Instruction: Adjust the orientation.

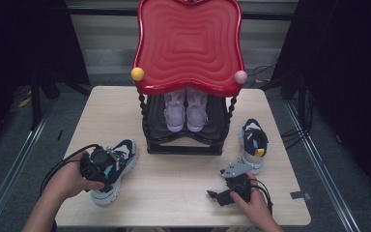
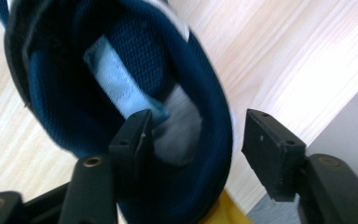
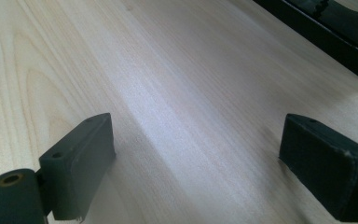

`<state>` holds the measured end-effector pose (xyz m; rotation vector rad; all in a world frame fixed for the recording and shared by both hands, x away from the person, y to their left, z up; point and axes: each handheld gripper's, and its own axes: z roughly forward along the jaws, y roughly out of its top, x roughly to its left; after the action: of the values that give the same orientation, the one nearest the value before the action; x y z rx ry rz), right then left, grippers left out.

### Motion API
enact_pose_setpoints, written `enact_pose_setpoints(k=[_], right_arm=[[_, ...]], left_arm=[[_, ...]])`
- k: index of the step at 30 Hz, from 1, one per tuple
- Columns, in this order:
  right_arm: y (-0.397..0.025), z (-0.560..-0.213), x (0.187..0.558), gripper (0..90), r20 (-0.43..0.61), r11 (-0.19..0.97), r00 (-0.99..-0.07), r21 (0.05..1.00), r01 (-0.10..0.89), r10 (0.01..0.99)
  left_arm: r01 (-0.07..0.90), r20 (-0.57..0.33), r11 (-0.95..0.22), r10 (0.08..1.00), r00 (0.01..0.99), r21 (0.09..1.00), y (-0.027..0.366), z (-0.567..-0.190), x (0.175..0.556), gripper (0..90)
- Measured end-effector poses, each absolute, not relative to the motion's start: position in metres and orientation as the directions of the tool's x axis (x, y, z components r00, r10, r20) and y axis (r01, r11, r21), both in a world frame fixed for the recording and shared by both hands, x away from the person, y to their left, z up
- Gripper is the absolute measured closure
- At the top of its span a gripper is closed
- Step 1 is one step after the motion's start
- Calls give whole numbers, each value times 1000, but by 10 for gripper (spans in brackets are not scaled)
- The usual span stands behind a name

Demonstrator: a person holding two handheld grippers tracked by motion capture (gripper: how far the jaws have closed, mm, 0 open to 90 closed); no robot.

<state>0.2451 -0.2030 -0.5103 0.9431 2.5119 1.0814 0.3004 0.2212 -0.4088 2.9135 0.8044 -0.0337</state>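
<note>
1. The left tool [image 1: 107, 162] is open, its two black jaws set astride the heel collar of a navy, white and light-blue sneaker [image 1: 117, 166]: one jaw sits inside the shoe's opening by the light-blue pull tab [image 2: 121, 84], the other outside the padded rim. I judge this straddle is the setup for pinching the collar so the shoe can be lifted.
2. That sneaker lies on the front-left part of the pale wooden bench [image 1: 174, 179], toe pointing toward the rack, well placed for the left hand [image 1: 70, 181] to reach.
3. The right tool [image 1: 220, 197] is open and empty, jaws wide over bare wood near the front edge, likely waiting its turn.
4. The matching navy sneaker [image 1: 253, 142] stands just beyond the right tool, beside the rack.
5. A red, wavy-topped shoe rack with a black lower shelf [image 1: 188, 43] stands at the bench's middle rear; a pair of pale pink sneakers [image 1: 186, 111] sits on the lower shelf, toes forward.
6. Count: two tools, two navy sneakers, two pink sneakers, one rack.
</note>
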Motion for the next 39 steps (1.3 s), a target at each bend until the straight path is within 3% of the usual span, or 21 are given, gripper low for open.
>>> enact_pose_setpoints(k=[5,9,12,23,32,39], right_arm=[[-203,-510,245,95,26,515,-760,720,465,649],[-203,-510,245,96,26,515,-760,720,466,650],[-203,-510,245,96,26,515,-760,719,465,650],[-203,-510,245,95,27,515,-760,720,465,649],[-203,-510,245,96,25,516,-761,721,463,648],[-203,-510,245,95,25,516,-761,721,463,648]], left_arm=[[514,-90,-852,507,857,99,217,-406,300,627],[551,-159,-826,532,832,120,212,-406,303,721],[571,-162,-810,550,819,136,208,-405,303,737],[643,-169,-734,621,766,219,195,-407,321,735],[647,-169,-733,625,762,210,183,-406,324,695],[614,-126,-758,602,789,220,185,-401,321,491]])
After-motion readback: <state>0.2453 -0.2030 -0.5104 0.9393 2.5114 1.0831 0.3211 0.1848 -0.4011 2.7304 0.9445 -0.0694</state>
